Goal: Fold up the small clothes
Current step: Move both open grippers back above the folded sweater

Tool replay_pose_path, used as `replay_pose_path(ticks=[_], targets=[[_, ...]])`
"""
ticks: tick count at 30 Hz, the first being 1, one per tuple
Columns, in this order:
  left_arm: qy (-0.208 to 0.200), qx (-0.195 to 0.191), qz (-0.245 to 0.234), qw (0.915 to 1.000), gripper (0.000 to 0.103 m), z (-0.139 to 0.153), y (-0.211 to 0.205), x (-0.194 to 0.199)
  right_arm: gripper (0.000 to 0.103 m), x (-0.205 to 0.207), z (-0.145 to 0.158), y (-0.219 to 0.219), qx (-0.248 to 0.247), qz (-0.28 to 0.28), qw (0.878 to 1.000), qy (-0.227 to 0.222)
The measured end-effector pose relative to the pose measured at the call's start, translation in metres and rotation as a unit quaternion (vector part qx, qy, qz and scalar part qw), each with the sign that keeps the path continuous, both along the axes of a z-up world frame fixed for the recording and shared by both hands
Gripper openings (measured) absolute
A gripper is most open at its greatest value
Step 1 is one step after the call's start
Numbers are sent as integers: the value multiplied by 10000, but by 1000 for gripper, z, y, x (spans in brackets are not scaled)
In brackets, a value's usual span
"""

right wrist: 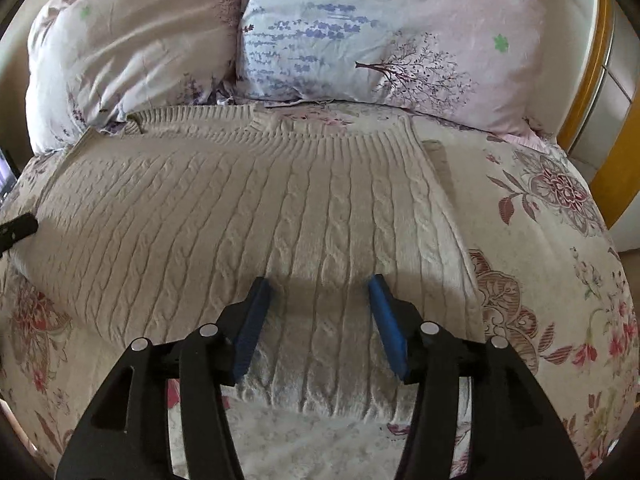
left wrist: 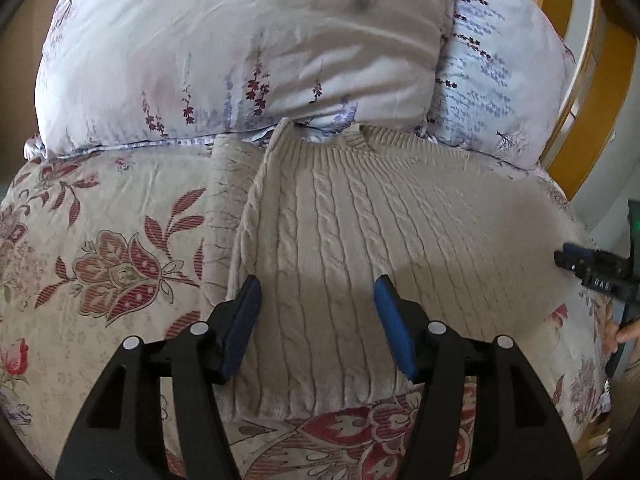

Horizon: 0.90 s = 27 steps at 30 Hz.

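Note:
A cream cable-knit sweater (left wrist: 360,240) lies flat on the flowered bedspread, neckline toward the pillows. It also shows in the right wrist view (right wrist: 248,208). A sleeve (left wrist: 228,200) is folded along its left side. My left gripper (left wrist: 318,284) is open and empty, hovering over the sweater's lower left part near the hem. My right gripper (right wrist: 320,284) is open and empty over the sweater's lower right part near the hem. The right gripper also shows at the right edge of the left wrist view (left wrist: 592,270). The left gripper's tip shows at the left edge of the right wrist view (right wrist: 16,230).
Two flowered pillows (left wrist: 240,48) (right wrist: 392,28) lie against the sweater's neckline at the head of the bed. The flowered bedspread (left wrist: 100,248) (right wrist: 552,240) spreads on both sides. A yellow wooden frame (left wrist: 588,100) stands at the right.

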State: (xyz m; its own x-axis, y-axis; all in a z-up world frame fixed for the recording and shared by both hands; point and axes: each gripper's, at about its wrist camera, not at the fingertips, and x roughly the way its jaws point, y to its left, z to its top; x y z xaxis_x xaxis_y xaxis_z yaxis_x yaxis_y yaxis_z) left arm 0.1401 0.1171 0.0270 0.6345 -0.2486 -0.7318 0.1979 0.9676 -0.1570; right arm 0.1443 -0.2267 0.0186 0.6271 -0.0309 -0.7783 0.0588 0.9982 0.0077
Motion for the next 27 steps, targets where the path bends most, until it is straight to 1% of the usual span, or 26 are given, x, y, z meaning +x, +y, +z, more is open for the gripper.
replay_pose_path(ticks=[2, 4, 6, 8, 12, 16, 19, 21, 22, 25, 27], targets=[[2, -170, 17, 9999, 61, 4, 4, -1, 59, 2, 4, 1, 52, -30, 10000, -6], [-27, -530, 126, 9985, 64, 12, 16, -1, 60, 5, 11, 5, 166, 47, 9997, -143], [-40, -835, 334, 9959, 67, 18, 31, 2, 60, 10, 18, 13, 271, 144, 9992, -256], [13, -1051, 581, 9928, 67, 21, 47, 9, 60, 17, 21, 21, 327, 239, 9988, -282], [168, -1310, 865, 9875, 69, 20, 66, 23, 60, 29, 23, 43, 236, 422, 9982, -343], [407, -1620, 1007, 9808, 70, 12, 80, 35, 60, 34, 21, 47, 280, 382, 9981, -382], [486, -1695, 1005, 9792, 71, 9, 80, 39, 60, 35, 17, 38, 321, 219, 9986, -371], [517, -1715, 972, 9790, 72, 7, 78, 42, 61, 39, 10, 31, 349, 61, 9992, -166], [516, -1730, 949, 9790, 72, 6, 76, 44, 61, 41, 4, 26, 497, 48, 9987, -43], [572, -1803, 939, 9774, 73, 4, 75, 49, 61, 41, 8, 26, 541, 15, 9985, -58], [623, -1860, 945, 9760, 73, 2, 73, 54, 61, 40, 13, 29, 622, 48, 9979, -167]])
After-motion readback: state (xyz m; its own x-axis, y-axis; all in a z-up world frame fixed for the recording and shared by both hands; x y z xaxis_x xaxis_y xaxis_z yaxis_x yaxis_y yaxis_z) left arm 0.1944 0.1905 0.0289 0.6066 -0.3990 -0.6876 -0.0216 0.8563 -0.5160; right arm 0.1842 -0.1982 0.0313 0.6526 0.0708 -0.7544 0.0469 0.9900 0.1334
